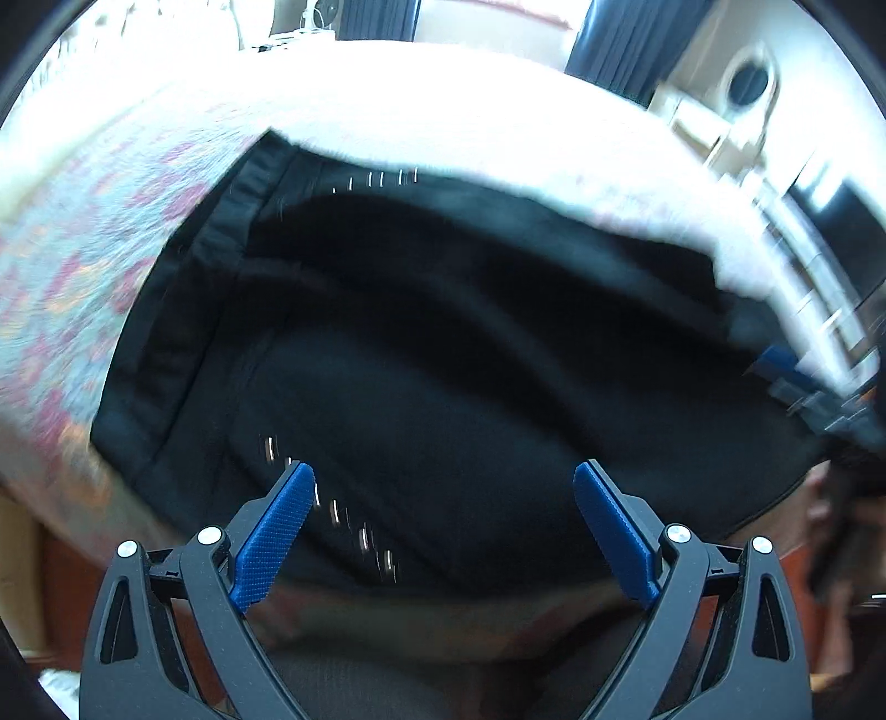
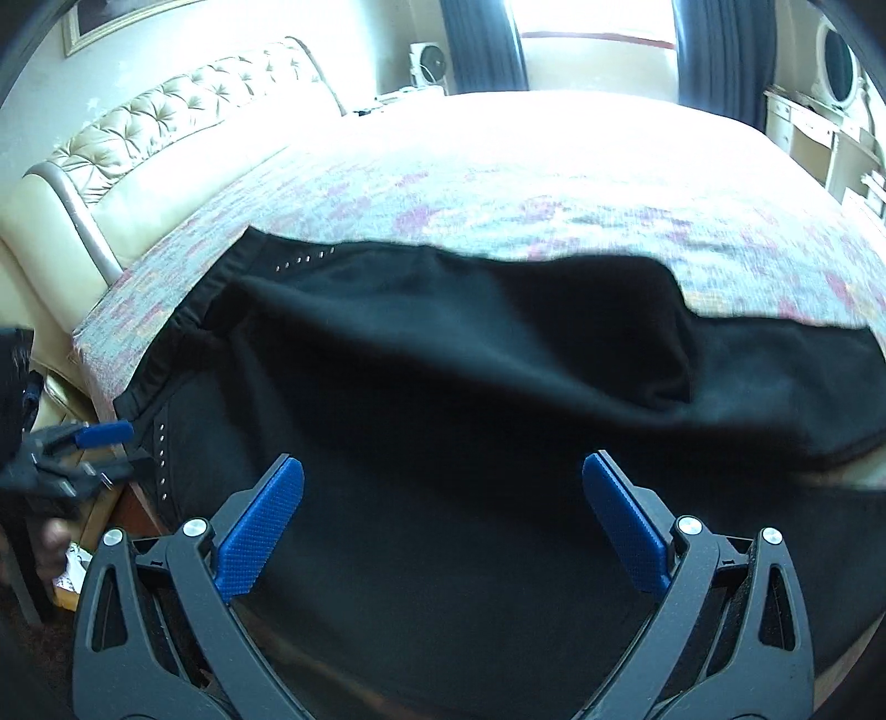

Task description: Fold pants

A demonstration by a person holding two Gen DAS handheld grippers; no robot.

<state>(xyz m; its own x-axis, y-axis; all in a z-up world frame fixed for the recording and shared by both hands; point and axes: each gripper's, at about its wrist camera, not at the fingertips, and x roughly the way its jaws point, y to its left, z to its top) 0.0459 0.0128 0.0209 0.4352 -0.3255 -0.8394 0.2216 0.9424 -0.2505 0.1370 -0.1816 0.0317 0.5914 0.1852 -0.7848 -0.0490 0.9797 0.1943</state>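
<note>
Black pants [image 1: 443,343] lie folded lengthwise on the bed, waistband to the left, with rows of small silver studs [image 1: 354,531]. They also show in the right wrist view [image 2: 443,376]. My left gripper [image 1: 443,482] is open and empty, just above the near edge of the pants. My right gripper [image 2: 443,476] is open and empty, over the pants' near part. The left gripper also shows at the left edge of the right wrist view [image 2: 83,443]. The right gripper shows blurred at the right edge of the left wrist view [image 1: 803,382].
The bed has a flowered pink and blue cover [image 2: 554,188] and a tufted cream headboard [image 2: 166,133] at left. A window with dark curtains [image 2: 482,44] is behind. A cream dresser with an oval mirror [image 2: 836,61] stands at right.
</note>
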